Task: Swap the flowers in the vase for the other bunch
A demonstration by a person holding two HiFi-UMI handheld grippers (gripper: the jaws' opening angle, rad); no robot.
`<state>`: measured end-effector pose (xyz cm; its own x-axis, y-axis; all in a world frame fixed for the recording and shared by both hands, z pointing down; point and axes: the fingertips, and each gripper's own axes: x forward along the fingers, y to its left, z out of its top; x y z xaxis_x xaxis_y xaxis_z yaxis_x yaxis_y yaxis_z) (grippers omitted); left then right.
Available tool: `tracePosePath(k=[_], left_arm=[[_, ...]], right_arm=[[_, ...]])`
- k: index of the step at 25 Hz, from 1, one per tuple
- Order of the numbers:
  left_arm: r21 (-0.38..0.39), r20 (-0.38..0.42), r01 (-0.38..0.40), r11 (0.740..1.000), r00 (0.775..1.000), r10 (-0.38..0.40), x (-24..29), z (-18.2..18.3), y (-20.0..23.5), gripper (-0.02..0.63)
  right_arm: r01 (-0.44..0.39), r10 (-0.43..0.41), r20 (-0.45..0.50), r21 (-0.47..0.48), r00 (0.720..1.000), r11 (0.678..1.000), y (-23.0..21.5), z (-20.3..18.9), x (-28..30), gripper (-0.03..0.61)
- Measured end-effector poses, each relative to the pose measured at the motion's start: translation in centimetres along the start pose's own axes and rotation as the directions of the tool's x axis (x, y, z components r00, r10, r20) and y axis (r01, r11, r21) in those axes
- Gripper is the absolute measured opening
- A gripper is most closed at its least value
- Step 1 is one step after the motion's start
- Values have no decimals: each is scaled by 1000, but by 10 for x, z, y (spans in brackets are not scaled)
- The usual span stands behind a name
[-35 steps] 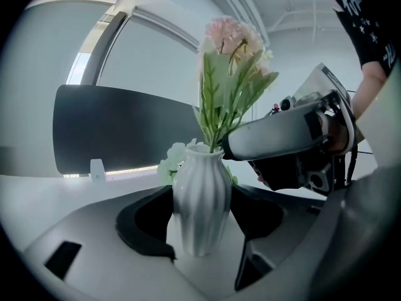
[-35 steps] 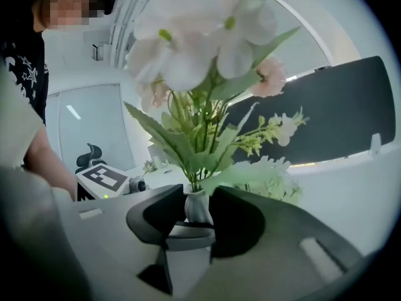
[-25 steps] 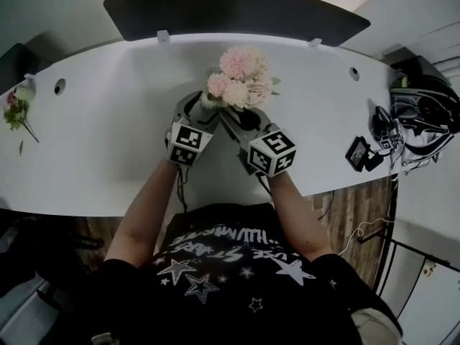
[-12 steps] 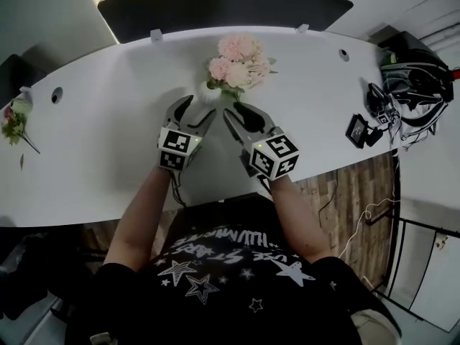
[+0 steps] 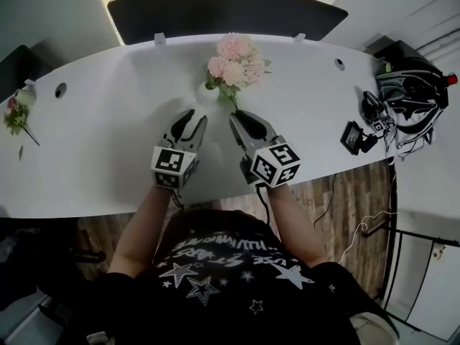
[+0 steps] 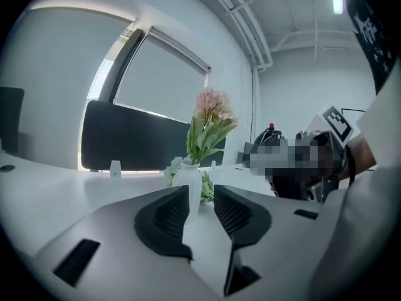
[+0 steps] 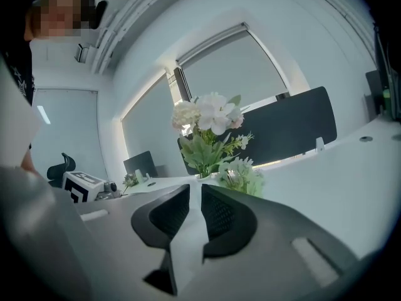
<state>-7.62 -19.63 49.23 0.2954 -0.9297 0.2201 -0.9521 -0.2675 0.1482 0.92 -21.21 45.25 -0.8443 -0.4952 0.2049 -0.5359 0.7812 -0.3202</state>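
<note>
White and curved, the bench (image 5: 100,113) fills our downward view, and a dark screen panel (image 5: 230,13) stands along its far edge. At the far left end lies the small loose bunch of red and green flowers (image 5: 14,112), well apart from everything else.

Moving right, we come to the left hand-held gripper (image 5: 188,123), held over the bench near its front edge and pointing toward the middle. Its jaws have just been closing and now stand a narrow gap apart with nothing between them. In the left gripper view only bare bench shows in that gap.

Beyond both tips, near the middle of the bench, the small white narrow-necked vase (image 5: 208,94) stands upright. It holds the bunch of pale pink flowers with green leaves (image 5: 235,62), which leans a little to the right.

Just right of the left one we see the right hand-held gripper (image 5: 241,121), near the vase but not touching it. Its jaws have also just been closing; they are almost together, a slim gap remains, and nothing is gripped.

At the right end of the bench sit a small black device (image 5: 354,139) and a tangle of black headgear and cables (image 5: 406,95).
</note>
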Motion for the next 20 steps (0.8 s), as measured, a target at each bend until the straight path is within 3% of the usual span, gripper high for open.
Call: tracePosePath(k=[3, 6, 9, 20], left_arm=[[14, 12, -25, 1000, 1000, 25, -13, 4, -13, 41], [35, 25, -51, 998, 998, 50, -27, 12, -29, 16], [53, 15, -75, 996, 997, 75, -43, 13, -47, 8], [53, 70, -156, 986, 986, 152, -116, 13, -118, 8]], right_arm=[[-14, 13, 17, 15, 1000, 1000, 4, 1, -14, 51], [-33, 32, 28, 26, 999, 999, 13, 1, -32, 40], [-44, 43, 32, 33, 999, 998, 21, -3, -53, 3], [-176, 176, -1, -44, 984, 983, 77, -22, -131, 2]])
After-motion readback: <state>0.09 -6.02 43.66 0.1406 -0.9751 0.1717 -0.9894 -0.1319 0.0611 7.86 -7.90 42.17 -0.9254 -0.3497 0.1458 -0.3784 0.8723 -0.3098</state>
